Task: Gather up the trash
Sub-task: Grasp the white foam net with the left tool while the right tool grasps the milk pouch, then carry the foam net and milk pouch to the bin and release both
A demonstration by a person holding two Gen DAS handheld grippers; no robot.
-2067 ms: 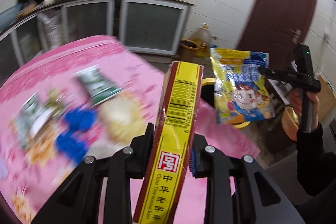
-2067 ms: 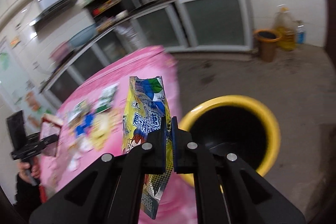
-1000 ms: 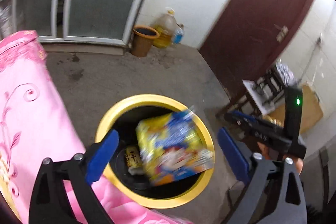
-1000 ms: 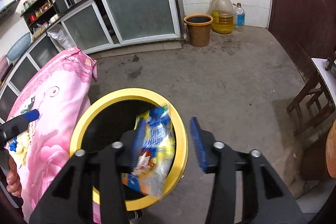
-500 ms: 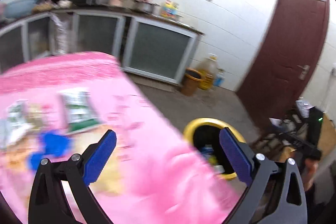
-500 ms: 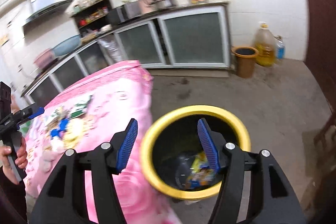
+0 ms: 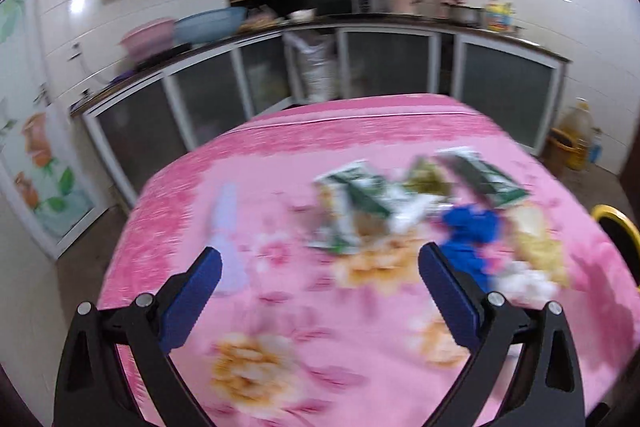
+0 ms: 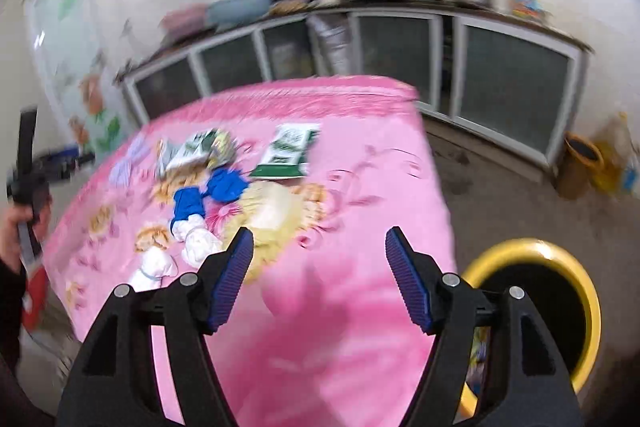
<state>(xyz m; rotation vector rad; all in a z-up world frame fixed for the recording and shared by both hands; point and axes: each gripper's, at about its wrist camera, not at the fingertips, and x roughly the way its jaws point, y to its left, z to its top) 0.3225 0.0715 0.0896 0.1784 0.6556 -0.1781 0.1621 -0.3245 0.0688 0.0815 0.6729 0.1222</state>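
Left gripper (image 7: 320,263) is hovering over the pink tablecloth (image 7: 280,187), fingers spread wide, gripping nothing. Right gripper (image 8: 318,253) is doing the same near the table's edge, jaws wide apart, nothing between the blue pads (image 8: 234,279).

Trash is sitting in a loose cluster toward the middle of the table. Green-and-white packet (image 8: 288,151) is lying flat, slightly apart from the rest on the bin side. Second green-and-white packet (image 8: 196,149) is overlapping a yellowish wrapper (image 8: 222,145). Two crumpled blue pieces (image 8: 212,195) are lying just beside each other, touching white crumpled wads (image 8: 192,239) nearer the camera. Pale lilac piece (image 8: 126,163) is lying off to the far side, apart from the pile. Left wrist view is motion-blurred, so the same pile (image 7: 420,195) is showing only as smears; details there can't be made out.

Yellow-rimmed bin (image 8: 588,291) is standing on the floor just beside the table edge, with a colourful wrapper (image 8: 478,351) partly showing inside it behind the right finger. Left hand (image 8: 16,223) is showing at the frame's edge, holding the other gripper's handle.
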